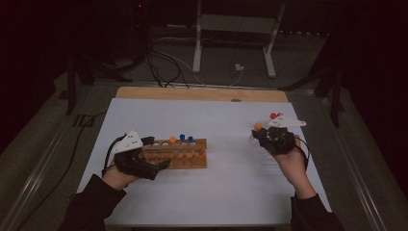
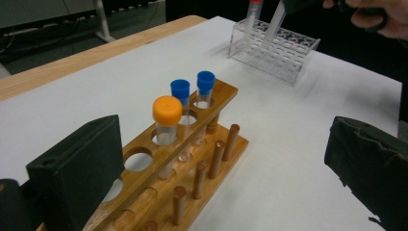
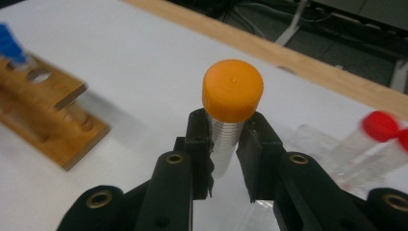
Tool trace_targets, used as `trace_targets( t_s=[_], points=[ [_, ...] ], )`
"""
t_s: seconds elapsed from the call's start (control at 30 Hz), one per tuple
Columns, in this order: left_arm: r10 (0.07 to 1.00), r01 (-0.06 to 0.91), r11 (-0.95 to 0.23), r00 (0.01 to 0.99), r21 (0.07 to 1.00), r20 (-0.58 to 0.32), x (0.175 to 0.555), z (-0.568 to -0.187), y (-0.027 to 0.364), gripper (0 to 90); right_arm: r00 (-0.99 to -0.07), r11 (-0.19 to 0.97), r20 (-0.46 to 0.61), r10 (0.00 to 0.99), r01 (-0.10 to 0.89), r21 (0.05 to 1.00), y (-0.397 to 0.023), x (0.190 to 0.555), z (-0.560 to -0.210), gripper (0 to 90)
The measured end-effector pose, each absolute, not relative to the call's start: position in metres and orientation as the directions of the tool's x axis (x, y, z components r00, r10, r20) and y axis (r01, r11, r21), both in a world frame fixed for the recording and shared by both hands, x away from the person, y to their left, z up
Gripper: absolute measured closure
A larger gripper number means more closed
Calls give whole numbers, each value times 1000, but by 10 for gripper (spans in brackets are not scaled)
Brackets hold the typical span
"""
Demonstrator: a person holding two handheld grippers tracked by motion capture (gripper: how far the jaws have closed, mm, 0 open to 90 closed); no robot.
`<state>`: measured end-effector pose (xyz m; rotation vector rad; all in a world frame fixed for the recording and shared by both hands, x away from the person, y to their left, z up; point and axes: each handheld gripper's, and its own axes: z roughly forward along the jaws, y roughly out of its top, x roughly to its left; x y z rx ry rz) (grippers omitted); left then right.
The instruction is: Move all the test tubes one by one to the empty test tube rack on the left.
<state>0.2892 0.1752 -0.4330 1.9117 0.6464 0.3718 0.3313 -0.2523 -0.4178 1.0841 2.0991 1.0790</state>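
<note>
My right gripper [image 3: 226, 132] is shut on a clear tube with an orange cap [image 3: 232, 91], held upright above the table. In the high view this gripper [image 1: 261, 133] hovers at the right, over a clear plastic rack [image 2: 281, 53] that holds red-capped tubes [image 3: 380, 127]. A wooden rack [image 2: 211, 144] at the left centre carries one orange-capped tube [image 2: 167, 111] and two blue-capped tubes [image 2: 181, 89]. My left gripper [image 1: 155, 152] is open, its wide jaws on either side of that rack's near end, with no contact that I can see.
The white sheet [image 1: 216, 192] covers a wooden tabletop whose far edge [image 1: 202, 93] shows bare. Cables and a metal stand [image 1: 233, 29] lie on the floor beyond. Several holes at the wooden rack's near end hold nothing.
</note>
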Motion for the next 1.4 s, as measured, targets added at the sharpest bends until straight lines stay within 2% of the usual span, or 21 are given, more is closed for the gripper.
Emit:
trace_targets(
  t_s=[0.6,1.07,1.4],
  points=[
    [514,238,-360,858,902,-21,288,-431,147,14,-681,447,-76,728,388,806,-210,293,-438,747],
    [433,200,-378,901,904,-19,292,-421,112,17,-727,475,-79,682,358,804,-192,276,-441,747],
    [356,162,-383,934,909,-16,296,-419,84,98,-755,486,-80,651,333,808,-183,268,-442,747]
  ],
)
